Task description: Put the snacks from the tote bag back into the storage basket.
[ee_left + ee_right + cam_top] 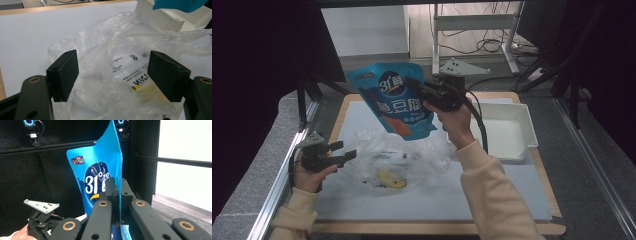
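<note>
Fingers, left: the two black fingers of the left gripper are held wide apart; crumpled clear film is seen between them in the left gripper view, and nothing is clamped.
Fingers, right: the fingers of the right gripper are pressed together on the edge of the blue pouch, which is pinched between them in the right gripper view.
Left hand: the left gripper is held low at the near left of the bench, just beside the clear plastic bag, with its fingers pointed toward the bag.
Clear plastic bag: it is spread crumpled on the white sheet near the middle of the bench; printed paper and something yellow are seen through the film.
Blue pouch: it is lifted clear of the bench, tilted, above the far edge of the clear bag; white lettering and an orange patch are carried on its face.
Right hand: the right gripper is raised above the bench, its sleeve reaching in from the near right.
White tray: it is set at the far right of the bench, apart from the bag, beside the raised hand.
Beyond the bench: a metal frame and loose cables are seen on the floor.
</note>
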Demonstrator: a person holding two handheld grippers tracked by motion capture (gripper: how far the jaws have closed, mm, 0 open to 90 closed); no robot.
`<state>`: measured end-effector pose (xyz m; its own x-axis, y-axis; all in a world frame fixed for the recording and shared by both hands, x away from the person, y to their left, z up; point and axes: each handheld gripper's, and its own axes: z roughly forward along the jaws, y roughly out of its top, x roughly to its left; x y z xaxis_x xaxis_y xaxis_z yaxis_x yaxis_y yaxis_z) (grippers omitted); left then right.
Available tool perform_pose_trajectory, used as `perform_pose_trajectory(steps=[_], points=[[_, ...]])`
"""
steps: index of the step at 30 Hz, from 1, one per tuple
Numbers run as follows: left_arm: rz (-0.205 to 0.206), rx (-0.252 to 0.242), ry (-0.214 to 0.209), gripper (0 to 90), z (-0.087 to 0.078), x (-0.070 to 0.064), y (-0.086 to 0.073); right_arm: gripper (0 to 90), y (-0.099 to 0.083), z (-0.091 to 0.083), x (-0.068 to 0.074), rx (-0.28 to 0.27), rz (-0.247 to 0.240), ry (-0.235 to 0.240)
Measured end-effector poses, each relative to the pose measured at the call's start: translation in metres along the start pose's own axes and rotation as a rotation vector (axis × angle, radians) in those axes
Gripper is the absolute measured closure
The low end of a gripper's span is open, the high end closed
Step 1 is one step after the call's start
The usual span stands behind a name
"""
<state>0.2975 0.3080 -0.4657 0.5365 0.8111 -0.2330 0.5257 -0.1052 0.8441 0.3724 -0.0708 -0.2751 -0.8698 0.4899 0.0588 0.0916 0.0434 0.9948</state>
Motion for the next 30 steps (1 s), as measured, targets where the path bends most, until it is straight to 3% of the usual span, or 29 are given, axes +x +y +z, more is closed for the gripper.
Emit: perform_pose_trajectory(steps=[30], points=[[0.001, 0.007, 0.002, 25.4, 0.001, 0.0, -0.001, 89.1, 0.001, -0.046, -0.047, -0.025, 0.028, -0.13]])
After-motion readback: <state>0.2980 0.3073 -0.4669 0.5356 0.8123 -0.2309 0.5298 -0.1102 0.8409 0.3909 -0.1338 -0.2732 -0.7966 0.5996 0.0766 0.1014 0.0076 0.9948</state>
